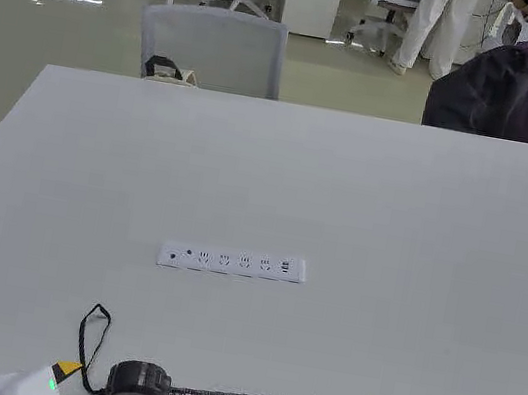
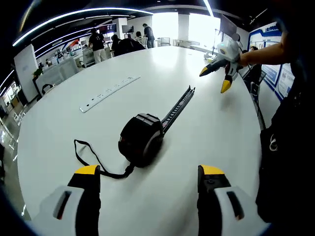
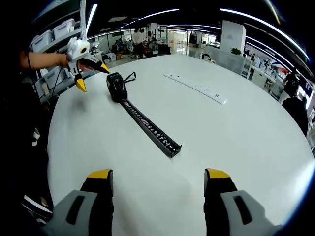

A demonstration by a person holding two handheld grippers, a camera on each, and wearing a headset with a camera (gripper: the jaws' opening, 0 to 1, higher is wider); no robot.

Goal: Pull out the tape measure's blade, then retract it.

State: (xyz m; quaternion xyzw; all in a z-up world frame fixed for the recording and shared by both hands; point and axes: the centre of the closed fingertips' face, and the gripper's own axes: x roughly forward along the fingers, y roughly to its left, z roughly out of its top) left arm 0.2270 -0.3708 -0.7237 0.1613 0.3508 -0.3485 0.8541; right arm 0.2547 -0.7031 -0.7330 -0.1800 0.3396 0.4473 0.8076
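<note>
Yellow-tipped jaws of our left gripper stand wide apart: released, with nothing in them. Just ahead, in line with the gap between the jaws, the black tape measure lies on the white table. Its wrist strap loops back toward the left jaw; we see no contact.

The blade is pulled out and lies flat on the table. It runs from the case toward our right gripper. That gripper is released too, jaws spread with nothing between them. In its own view the blade's hooked end sits a little ahead of it, apart from both jaws. We note that both grippers are clear of the tape, one near each end.

Farther out, beyond the blade from both grippers, a white power strip lies flat on the table. Past the far table edge stands a grey chair.
</note>
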